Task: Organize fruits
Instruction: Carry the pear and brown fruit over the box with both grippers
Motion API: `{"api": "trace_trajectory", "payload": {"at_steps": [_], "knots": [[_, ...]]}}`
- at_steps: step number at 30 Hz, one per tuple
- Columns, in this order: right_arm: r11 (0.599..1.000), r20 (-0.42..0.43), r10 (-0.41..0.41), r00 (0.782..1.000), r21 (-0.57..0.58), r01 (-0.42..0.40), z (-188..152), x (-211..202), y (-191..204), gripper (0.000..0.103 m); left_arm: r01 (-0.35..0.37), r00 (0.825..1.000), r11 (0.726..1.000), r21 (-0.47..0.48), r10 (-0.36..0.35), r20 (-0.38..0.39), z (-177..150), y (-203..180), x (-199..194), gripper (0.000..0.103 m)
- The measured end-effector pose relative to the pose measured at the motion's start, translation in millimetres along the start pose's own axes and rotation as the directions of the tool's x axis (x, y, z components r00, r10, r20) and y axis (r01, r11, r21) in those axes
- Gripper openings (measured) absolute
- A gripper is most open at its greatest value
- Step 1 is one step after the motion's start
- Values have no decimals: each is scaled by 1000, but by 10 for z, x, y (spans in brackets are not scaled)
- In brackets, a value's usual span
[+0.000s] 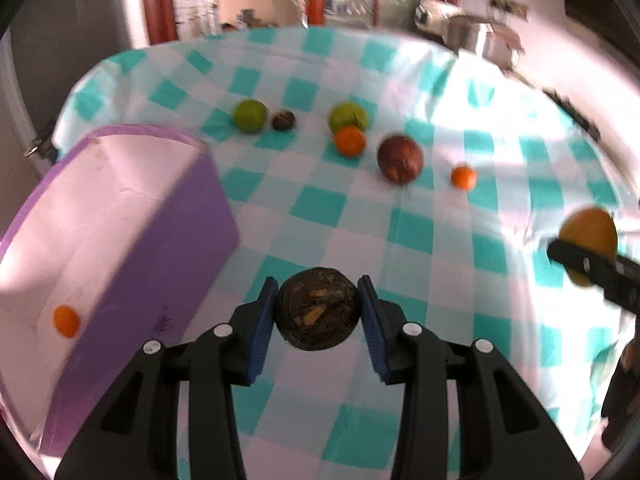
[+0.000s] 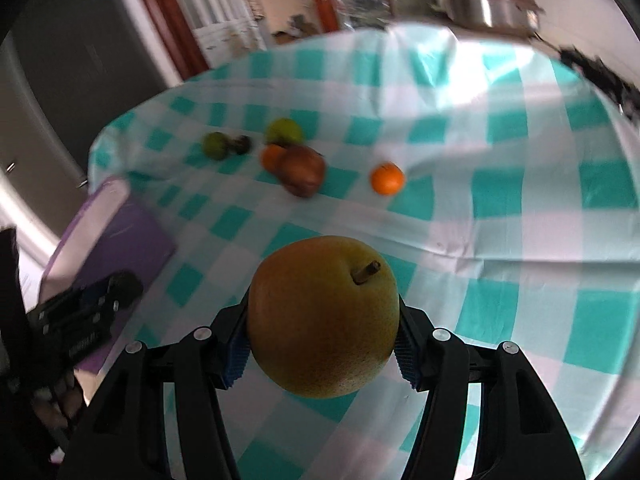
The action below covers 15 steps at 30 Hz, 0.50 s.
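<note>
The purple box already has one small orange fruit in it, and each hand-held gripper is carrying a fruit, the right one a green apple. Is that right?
Not quite. The right hand-held gripper holds a yellow-brown pear, not a green apple, as the right wrist view shows. The rest stands: the purple box has one small orange fruit, and the left hand-held gripper carries a dark round fruit.

No text, label, brand or number is legible anywhere in either view.

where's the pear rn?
The pear is clamped in the right tongs, lifted above the checked tablecloth; the left wrist view shows it at the far right edge, right of the purple box.
</note>
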State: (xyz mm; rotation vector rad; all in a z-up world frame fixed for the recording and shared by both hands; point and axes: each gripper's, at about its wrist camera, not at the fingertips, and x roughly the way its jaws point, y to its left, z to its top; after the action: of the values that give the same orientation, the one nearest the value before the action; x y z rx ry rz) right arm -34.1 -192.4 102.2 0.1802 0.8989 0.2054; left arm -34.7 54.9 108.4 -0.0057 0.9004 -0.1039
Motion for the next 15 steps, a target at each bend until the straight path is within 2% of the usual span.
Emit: {"api": "trace_trajectory", "payload": {"at_steps": [6,11,15], "knots": [[990,95,86,992,-122,-74,60,-503,274,59,-12,994,995,-99,23,109,54,171,-557,41],[975,136,135,981,-196,-107,40,-771,412,59,-27,986,994,-107,44,160,11,237,-908,41],[964,135,155,979,-237,-120,23,-894,469,59,-51,980,994,-95,68,188,-19,278,-1137,41]]}}
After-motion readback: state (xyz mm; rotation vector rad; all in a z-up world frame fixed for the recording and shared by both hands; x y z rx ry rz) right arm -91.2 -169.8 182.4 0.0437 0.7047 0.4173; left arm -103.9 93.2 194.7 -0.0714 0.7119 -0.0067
